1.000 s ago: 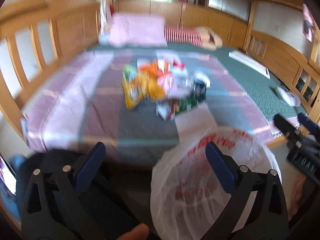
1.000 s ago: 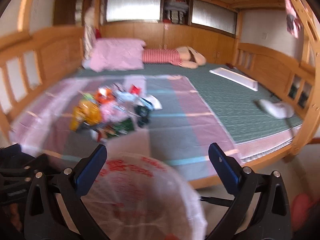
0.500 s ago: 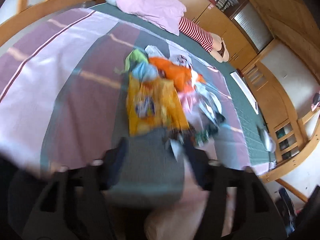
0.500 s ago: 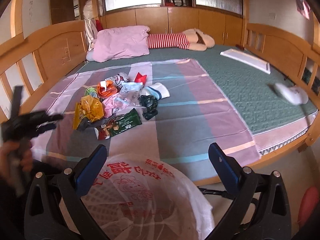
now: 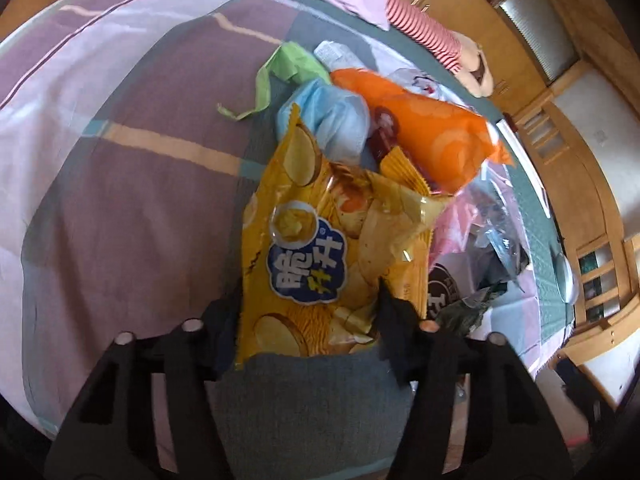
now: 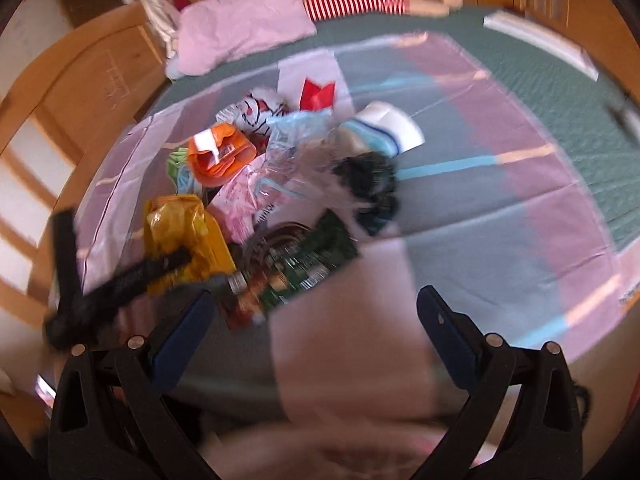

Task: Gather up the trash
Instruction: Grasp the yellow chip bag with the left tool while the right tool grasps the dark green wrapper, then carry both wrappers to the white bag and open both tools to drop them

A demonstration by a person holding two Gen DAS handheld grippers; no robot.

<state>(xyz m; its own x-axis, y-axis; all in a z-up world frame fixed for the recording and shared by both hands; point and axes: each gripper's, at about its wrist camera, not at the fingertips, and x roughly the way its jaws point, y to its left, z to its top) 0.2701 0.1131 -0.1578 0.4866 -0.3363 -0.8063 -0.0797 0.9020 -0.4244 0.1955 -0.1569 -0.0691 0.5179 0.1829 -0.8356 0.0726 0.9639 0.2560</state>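
Here the left gripper (image 5: 308,320) is closing around the yellow chip bag (image 5: 320,248), seemingly touching; right gripper (image 6: 312,320) gapes wide, empty.

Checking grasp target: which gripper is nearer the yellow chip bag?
Left. Left gripper straddles the yellow chip bag, fingers closing on it. Right gripper hangs open, off to its side.

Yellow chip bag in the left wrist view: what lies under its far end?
The yellow chip bag overlaps a light blue wrapper and an orange bag. Anything beneath its middle is covered.
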